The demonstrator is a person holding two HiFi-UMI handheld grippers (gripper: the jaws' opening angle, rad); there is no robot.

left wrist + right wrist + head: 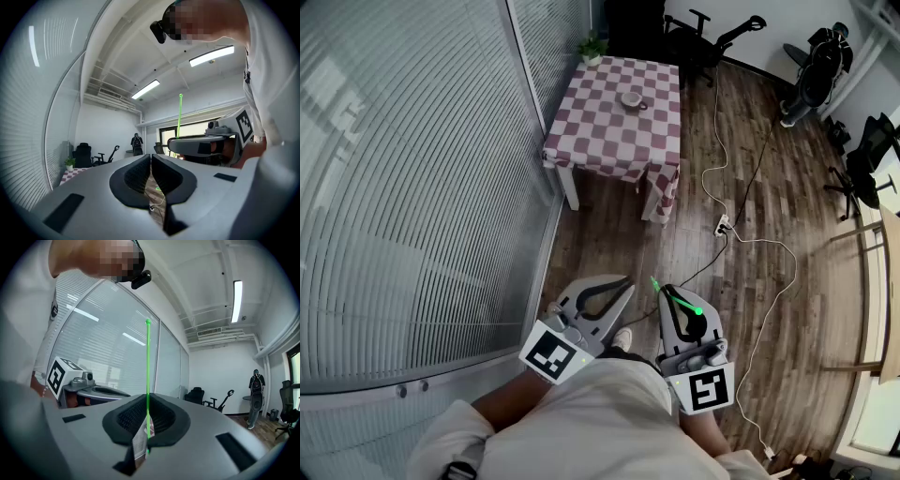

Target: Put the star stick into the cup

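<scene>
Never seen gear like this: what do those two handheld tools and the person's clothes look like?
Both the left gripper and right gripper are grey, with curved jaws lined by black ribbed pads. Each carries a white cube with black squares. The person wears a white top.

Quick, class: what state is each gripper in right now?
Left gripper: closed, empty.
Right gripper: closed on the green stick.

Two grippers [627,281] [663,290], one star stick [679,300], one cup [632,98], one table [598,127]
</scene>
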